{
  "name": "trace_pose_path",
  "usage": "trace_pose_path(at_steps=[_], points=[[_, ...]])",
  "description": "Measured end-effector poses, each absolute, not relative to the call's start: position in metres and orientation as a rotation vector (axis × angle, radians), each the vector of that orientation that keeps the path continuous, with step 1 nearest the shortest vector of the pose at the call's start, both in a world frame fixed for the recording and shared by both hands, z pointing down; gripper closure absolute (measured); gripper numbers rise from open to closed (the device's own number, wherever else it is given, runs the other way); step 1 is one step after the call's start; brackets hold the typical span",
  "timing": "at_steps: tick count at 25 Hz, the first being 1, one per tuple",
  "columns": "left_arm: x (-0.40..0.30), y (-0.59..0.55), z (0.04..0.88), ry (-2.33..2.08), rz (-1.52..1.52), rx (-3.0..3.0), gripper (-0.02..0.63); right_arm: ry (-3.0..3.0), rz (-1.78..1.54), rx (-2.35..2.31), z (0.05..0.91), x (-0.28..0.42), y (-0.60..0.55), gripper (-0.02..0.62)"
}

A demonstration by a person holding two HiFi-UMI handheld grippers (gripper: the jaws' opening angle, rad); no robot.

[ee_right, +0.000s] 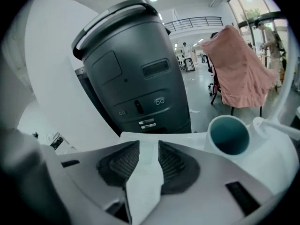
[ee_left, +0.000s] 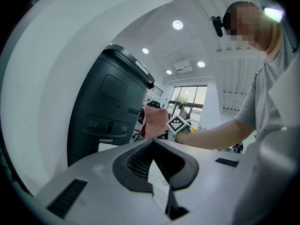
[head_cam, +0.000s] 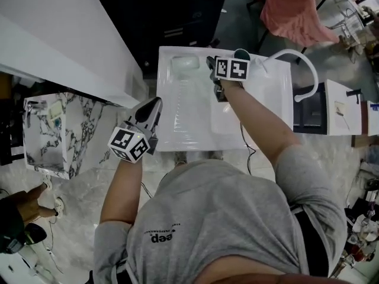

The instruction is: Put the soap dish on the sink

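Observation:
A pale soap dish point(head_cam: 185, 63) lies on the far left corner of the white sink point(head_cam: 189, 129). My right gripper point(head_cam: 211, 60) hovers just right of the dish, apart from it. Its jaws stand open with only white sink surface showing between them, seen also in the right gripper view point(ee_right: 149, 145). My left gripper point(head_cam: 156, 102) is off the sink's left edge with its tips together and nothing in them; its own view point(ee_left: 152, 142) shows the pads meeting at the tip.
A cup with a teal inside point(ee_right: 228, 134) stands on the sink's back rim, beside a white arched faucet point(head_cam: 303, 70). A tall dark grey machine point(ee_right: 136, 74) rises behind the sink. A marble-patterned block point(head_cam: 53, 135) stands left, and a pink cloth point(head_cam: 293, 10) hangs far right.

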State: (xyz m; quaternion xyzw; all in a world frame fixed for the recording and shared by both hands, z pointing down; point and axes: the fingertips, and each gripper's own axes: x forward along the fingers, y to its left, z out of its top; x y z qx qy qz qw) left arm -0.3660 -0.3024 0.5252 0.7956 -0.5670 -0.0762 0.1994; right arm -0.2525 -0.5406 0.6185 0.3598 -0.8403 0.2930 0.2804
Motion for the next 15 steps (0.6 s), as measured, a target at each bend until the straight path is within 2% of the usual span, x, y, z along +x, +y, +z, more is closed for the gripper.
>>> trace_pose_path(at_steps=[15], points=[[-0.245, -0.345, 0.458, -1.497, -0.154, 2.381, 0.592, -2.601, 0.592, 0.716, 0.469, -0.094, -0.480, 0.422]])
